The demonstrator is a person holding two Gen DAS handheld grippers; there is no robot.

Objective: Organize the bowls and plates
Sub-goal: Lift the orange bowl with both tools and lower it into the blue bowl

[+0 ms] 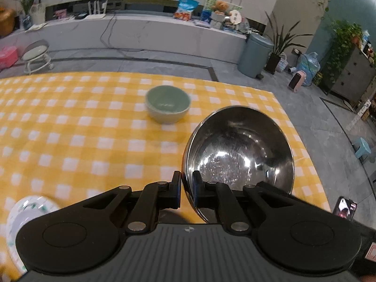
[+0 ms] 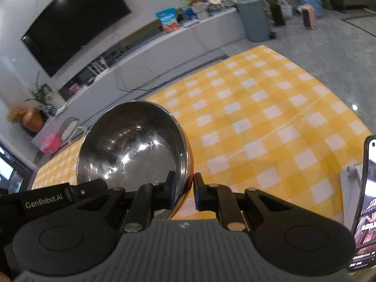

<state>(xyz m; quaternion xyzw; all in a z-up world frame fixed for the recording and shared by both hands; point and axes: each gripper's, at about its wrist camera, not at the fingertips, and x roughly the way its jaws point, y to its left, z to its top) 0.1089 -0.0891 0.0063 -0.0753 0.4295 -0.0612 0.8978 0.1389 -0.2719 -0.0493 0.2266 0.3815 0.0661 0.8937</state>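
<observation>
Currently I hold steel bowl (image 1: 237,150) aloft over worktop (image 1: 70,129), left gripper (image 1: 186,185) and right gripper (image 2: 184,185) each pinching rim. Risk: thin rim slips, bowl drops near green bowl (image 1: 167,104).

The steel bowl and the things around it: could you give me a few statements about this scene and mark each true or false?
1. Both grippers pinch the rim of the steel bowl. True: the left gripper and the right gripper each clamp its edge.
2. The green bowl sits inside the steel bowl. False: it stands apart on the yellow checked cloth.
3. The steel bowl holds food. False: it is empty.
4. A phone stands at the right edge of the right wrist view. True.
</observation>
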